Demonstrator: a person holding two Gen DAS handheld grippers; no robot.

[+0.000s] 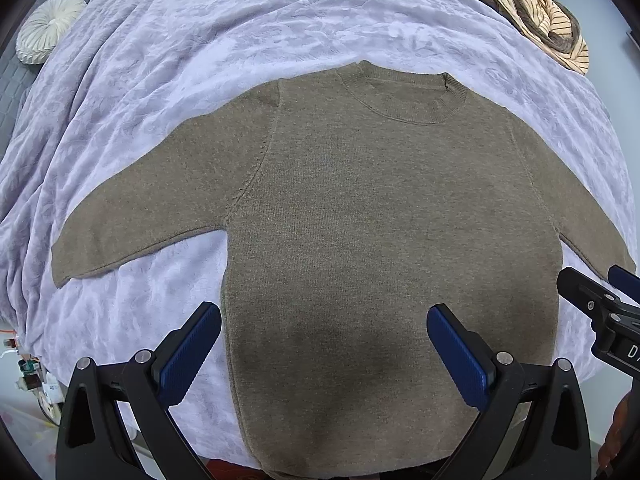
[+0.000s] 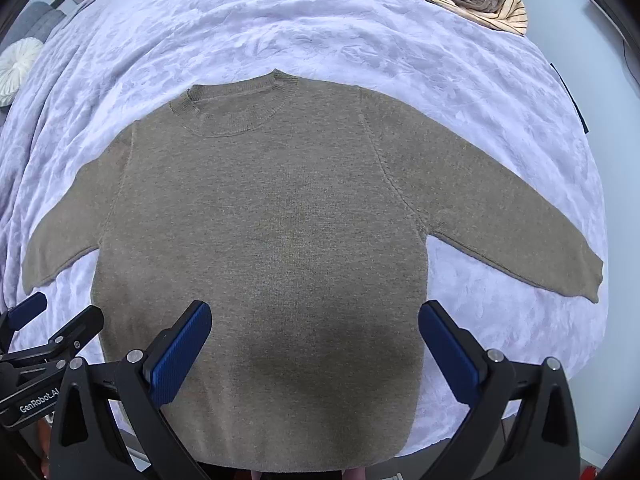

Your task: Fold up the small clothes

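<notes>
On the lilac blanket the brown sweater lies flat, sleeves spread, no fold made; above its hem the left gripper and right gripper hover wide open, holding nothing

The sweater was one plain olive-brown colour, with a ribbed collar of the same tone. The blanket under it was pale lilac with a soft embossed leaf pattern. The pads of the left gripper were dark blue and ribbed, on black frames. The garment at the far corner was cream with thin brown stripes. The round cushion was off-white.
</notes>
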